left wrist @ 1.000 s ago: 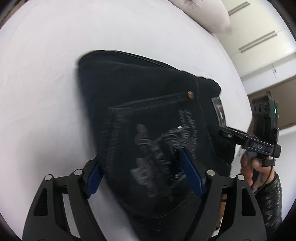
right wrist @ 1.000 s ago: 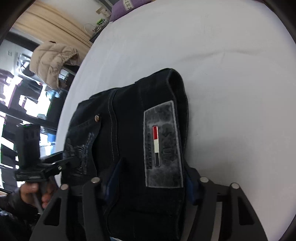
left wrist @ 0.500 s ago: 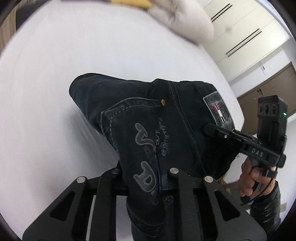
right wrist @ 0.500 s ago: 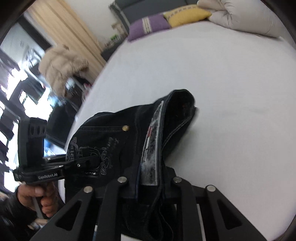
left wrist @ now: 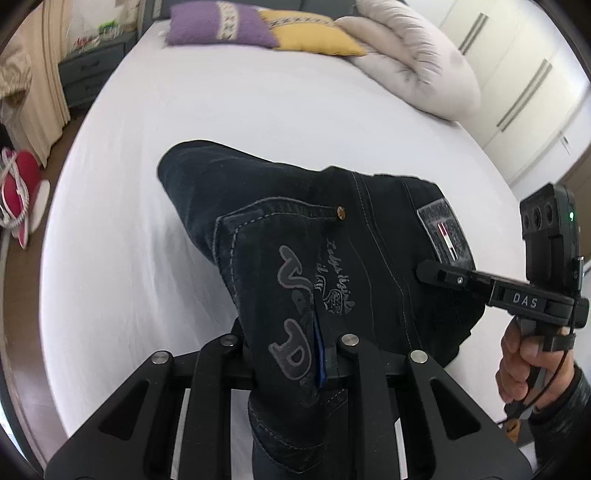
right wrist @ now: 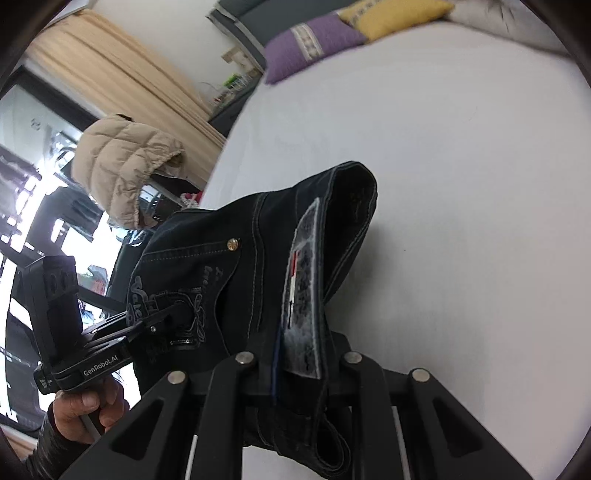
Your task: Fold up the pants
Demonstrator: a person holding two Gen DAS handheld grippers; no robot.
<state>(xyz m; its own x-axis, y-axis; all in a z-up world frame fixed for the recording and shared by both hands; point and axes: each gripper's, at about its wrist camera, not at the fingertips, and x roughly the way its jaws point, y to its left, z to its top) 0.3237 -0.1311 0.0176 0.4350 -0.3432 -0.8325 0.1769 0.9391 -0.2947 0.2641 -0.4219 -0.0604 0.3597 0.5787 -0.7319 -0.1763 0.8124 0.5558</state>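
Both wrist views look steeply down along their tongs, close over the pants (left wrist: pixel 332 258) on the bed (left wrist: pixel 221 110); each shows the other's tongs.

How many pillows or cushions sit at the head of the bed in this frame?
3: a purple cushion on the left, a yellow cushion beside it, and a large off-white pillow on the right. Others may be hidden beyond the frame.
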